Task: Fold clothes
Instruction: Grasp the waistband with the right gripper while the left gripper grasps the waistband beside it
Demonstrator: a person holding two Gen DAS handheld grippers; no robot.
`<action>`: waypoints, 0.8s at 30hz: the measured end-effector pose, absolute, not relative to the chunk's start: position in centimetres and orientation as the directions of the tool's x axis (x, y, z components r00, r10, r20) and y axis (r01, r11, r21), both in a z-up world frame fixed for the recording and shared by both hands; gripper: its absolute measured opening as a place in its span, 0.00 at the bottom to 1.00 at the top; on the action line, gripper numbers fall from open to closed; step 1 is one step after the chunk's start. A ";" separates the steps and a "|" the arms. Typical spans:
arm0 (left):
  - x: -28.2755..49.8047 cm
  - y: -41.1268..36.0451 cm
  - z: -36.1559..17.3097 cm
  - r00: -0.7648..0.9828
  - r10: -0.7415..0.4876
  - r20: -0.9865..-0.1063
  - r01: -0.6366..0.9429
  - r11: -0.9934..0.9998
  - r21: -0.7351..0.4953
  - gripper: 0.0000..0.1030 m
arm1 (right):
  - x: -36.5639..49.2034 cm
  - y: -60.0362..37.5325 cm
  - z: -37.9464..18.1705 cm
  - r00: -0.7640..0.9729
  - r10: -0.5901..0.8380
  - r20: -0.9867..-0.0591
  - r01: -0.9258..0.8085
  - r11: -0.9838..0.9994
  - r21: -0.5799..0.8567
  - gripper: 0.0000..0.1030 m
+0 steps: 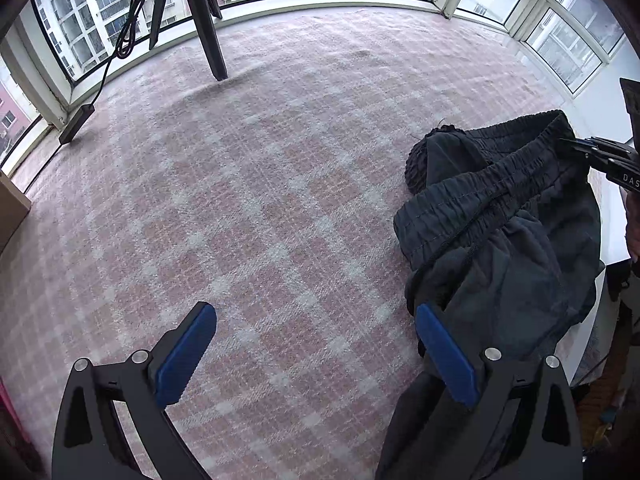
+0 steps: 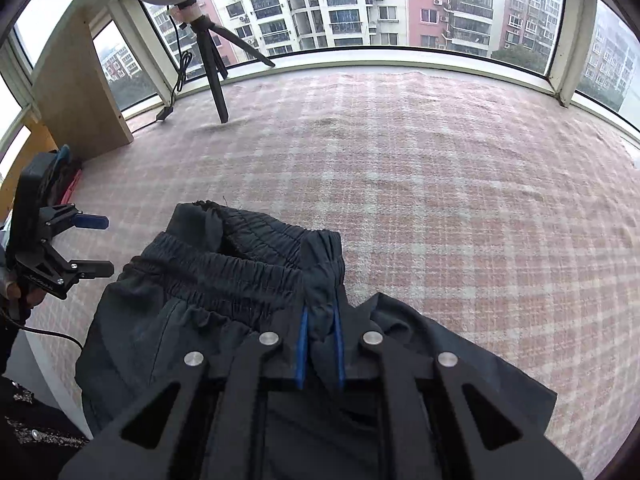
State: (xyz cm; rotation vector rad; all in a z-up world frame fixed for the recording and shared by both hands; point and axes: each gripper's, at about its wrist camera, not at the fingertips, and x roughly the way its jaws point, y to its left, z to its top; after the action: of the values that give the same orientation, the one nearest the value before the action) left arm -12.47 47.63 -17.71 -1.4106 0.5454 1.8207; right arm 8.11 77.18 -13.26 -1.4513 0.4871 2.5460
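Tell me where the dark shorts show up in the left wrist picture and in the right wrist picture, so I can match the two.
Left wrist view: the dark shorts hang at the right side, waistband pinched by the right gripper at the right edge.
Right wrist view: the shorts fill the lower centre-left, clamped by that gripper.
Shared landmark: the black tripod standing on the checked cloth near the windows.

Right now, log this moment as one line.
task: fold clothes | right gripper: shut on shorts waistband | left gripper: open, empty, beside shorts | surface: plaid cloth | fold: not started
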 end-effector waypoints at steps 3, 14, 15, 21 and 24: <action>-11.6 48.2 -16.5 -0.102 0.325 -0.940 -0.805 -0.582 -0.114 0.97 | 14.9 78.3 -9.2 -0.570 0.015 -0.822 -0.386 -0.887 0.251 0.10; -3.6 61.1 -18.4 0.099 0.337 -0.936 -0.939 -0.280 -0.200 0.97 | 32.0 83.4 -14.0 -0.310 0.235 -0.921 -0.766 -0.636 0.096 0.10; -2.7 62.2 -18.7 0.105 0.330 -0.938 -0.946 -0.258 -0.197 0.97 | 32.2 83.3 -13.9 -0.328 0.236 -0.915 -0.767 -0.632 0.112 0.10; 0.5 67.6 -19.8 0.166 0.345 -0.924 -0.965 -0.137 -0.224 0.97 | 31.6 81.8 -13.4 -0.362 0.242 -0.900 -0.739 -0.663 0.118 0.10; 1.4 69.6 -20.1 0.185 0.363 -0.913 -0.971 -0.074 -0.226 0.97 | 31.4 81.5 -13.4 -0.371 0.246 -0.895 -0.725 -0.679 0.114 0.10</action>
State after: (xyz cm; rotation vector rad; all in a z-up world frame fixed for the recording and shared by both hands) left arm 1.39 69.62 -20.05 -1.1109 0.7348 1.2832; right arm 31.41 81.47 -13.38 -1.2385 0.6758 2.0822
